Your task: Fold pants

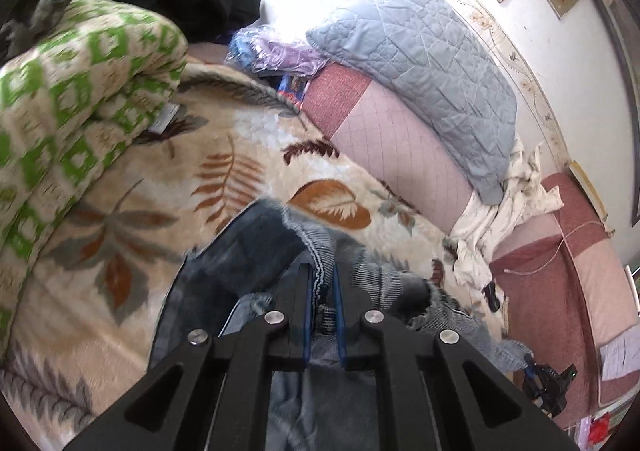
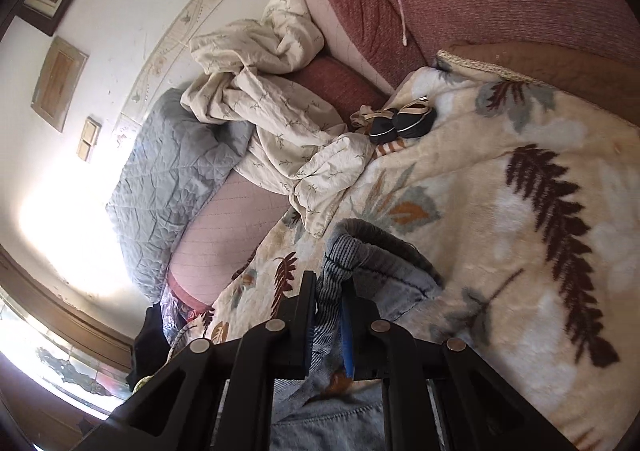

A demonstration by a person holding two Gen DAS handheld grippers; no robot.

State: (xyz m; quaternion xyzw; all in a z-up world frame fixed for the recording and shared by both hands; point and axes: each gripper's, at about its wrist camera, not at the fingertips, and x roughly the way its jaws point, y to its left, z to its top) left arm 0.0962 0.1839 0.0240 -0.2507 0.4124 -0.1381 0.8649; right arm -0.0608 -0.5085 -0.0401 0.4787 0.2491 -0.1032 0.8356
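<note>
In the left wrist view, the ribbed waistband of the denim pants (image 1: 256,251) is pinched in the nearly closed left gripper (image 1: 321,275), over a leaf-patterned blanket (image 1: 160,191); in the right wrist view, the waistband is likewise clamped by the right gripper (image 2: 329,287); the pants (image 2: 384,267) are seen bunched above the blanket (image 2: 520,211).

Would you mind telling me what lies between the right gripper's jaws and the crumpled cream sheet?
In the right wrist view, beyond the right gripper gripping the blue denim pants, only leaf-patterned fleece blanket lies before the crumpled cream sheet.

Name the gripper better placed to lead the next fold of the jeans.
Neither clearly: left gripper and right gripper are both shut on the jeans waistband over the leaf blanket. Probably move both together.
</note>
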